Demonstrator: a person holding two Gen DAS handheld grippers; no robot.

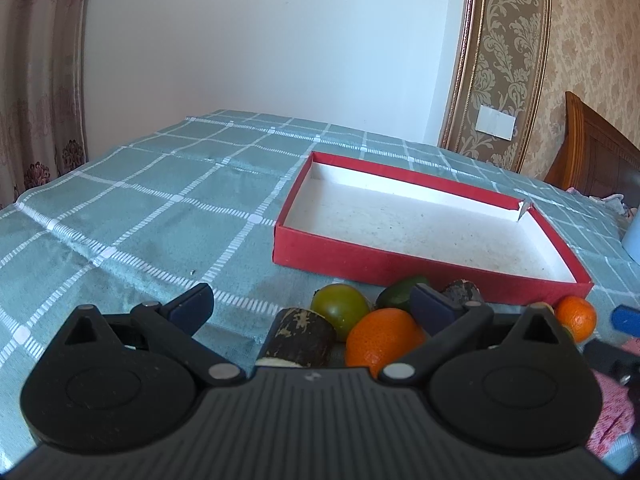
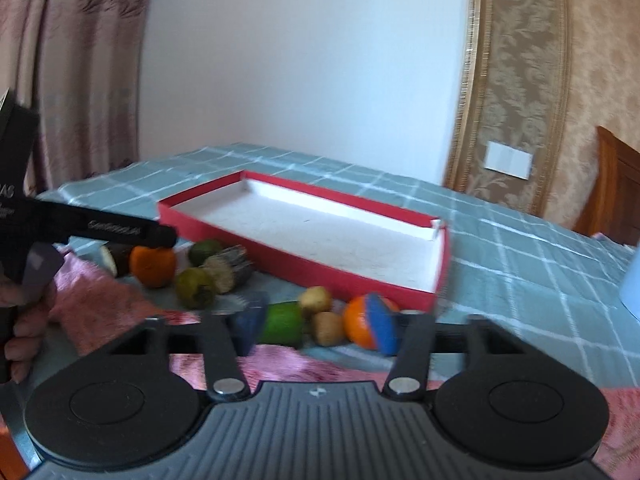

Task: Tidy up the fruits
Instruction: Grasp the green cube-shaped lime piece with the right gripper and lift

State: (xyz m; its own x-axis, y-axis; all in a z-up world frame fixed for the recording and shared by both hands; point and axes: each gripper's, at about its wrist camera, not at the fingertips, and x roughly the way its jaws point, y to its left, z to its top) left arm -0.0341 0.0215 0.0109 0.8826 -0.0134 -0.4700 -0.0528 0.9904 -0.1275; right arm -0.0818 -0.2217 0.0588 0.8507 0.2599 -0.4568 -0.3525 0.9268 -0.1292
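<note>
Right gripper (image 2: 316, 326) closing around green cut fruit chunk (image 2: 283, 323), not yet clamped; centring pads, then lifting toward shallow red cardboard tray (image 2: 304, 270) at 12 o'clock. Left gripper (image 1: 312, 306) hovering, jaws apart.

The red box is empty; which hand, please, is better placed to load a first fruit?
Left, probably: the left gripper's open jaws straddle the large orange, with the red box just ahead.

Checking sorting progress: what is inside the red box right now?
Nothing: the red box shows only its bare white floor. Its near wall hides a thin strip of floor.
</note>
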